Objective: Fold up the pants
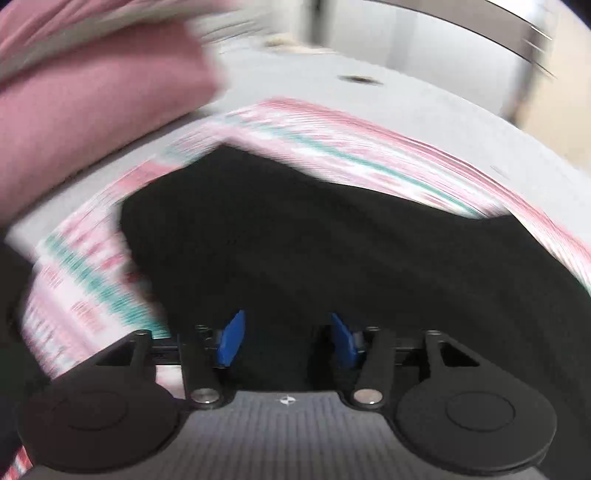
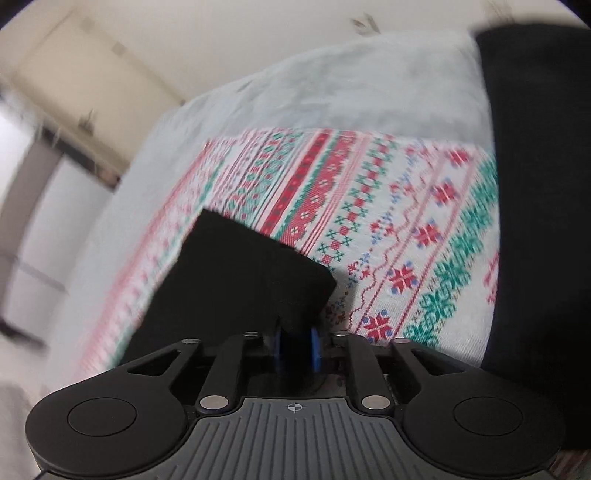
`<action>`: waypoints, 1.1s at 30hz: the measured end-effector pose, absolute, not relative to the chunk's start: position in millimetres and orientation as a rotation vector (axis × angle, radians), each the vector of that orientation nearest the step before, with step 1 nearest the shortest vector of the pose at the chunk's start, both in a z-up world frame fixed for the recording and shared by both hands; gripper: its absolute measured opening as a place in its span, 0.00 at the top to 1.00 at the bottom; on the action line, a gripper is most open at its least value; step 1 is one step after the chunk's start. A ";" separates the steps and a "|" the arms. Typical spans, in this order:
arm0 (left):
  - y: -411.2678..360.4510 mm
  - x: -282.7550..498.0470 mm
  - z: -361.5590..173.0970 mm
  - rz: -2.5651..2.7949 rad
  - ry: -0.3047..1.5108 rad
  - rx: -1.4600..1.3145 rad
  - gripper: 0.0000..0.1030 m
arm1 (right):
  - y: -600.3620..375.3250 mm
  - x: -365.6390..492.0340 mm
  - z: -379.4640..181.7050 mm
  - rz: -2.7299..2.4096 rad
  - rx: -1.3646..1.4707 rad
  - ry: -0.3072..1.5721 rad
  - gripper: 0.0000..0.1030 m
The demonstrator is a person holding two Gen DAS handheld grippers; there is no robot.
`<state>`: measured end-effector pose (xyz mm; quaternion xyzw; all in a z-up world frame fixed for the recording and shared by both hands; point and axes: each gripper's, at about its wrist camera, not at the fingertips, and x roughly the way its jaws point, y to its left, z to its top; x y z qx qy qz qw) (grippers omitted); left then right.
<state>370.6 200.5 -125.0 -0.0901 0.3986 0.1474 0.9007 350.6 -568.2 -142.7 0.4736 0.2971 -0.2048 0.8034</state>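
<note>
1. Black pants: spread on patterned cloth, one end lifted.
2. Patterned cloth: red, green and white, over a pale grey surface; cream wall behind.
3. Pink fabric: upper left, blurred.
4. Right gripper: clenched on the pants' edge.
5. Left gripper: jaws apart, over the pants.

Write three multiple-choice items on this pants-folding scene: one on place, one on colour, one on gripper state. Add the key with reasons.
1. The black pants lie on:
A. a patterned cloth
B. a wooden floor
C. a metal tray

2. The pads of the left hand-held gripper are:
A. yellow
B. blue
C. white

3. The right hand-held gripper is:
A. wide open and empty
B. out of view
C. shut on black fabric

Key: 1 A, the red, green and white patterned cloth surrounds the pants. 2 B, both pads show blue. 3 C, its pads pinch a fold of pants.
</note>
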 end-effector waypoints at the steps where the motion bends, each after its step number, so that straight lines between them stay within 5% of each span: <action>1: 180.7 370.8 -126.0 0.250 0.819 -0.114 0.15 | -570.6 346.5 -147.3 -0.429 1.068 0.607 0.74; 7: 150.6 379.7 -147.1 0.154 0.851 -0.052 0.07 | -553.1 351.9 -140.9 -0.439 0.959 0.616 0.75; 10: 171.1 384.1 -149.9 0.228 0.861 -0.076 0.02 | -543.1 361.3 -136.1 -0.444 0.835 0.656 0.94; 20: 221.1 390.5 -146.2 0.405 0.859 -0.109 0.03 | -542.6 363.7 -132.6 -0.478 0.812 0.647 0.95; 26: 200.9 389.9 -139.8 0.335 0.853 -0.123 0.04 | -553.1 358.0 -144.3 -0.430 0.975 0.622 0.80; 33: 195.6 390.0 -141.9 0.234 0.868 -0.168 0.04 | -545.6 359.5 -140.1 -0.435 0.907 0.610 0.91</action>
